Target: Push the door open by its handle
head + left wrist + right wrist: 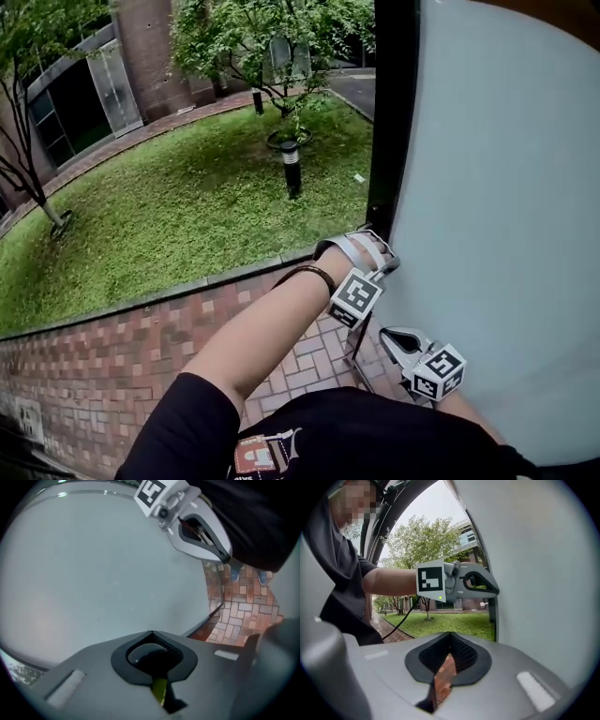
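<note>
Fingers (93, 667) of the left gripper (375, 251) and right gripper (394, 339) are pressed together with nothing between them. Both are just beside the pale door (506, 216), which stands open at the right. Beyond it lie a lawn (187, 216), a brick path (103, 366) and a short lamp post (292, 169).

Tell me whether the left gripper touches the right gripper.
Apart. In the right gripper view, the left gripper sits beyond the right gripper, lawn showing between them.

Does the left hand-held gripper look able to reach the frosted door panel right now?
Probably yes: the left hand-held gripper sits right beside the frosted door panel, near its dark edge, with nothing between them. Its jaws are shut, which is fine for pushing.
</note>
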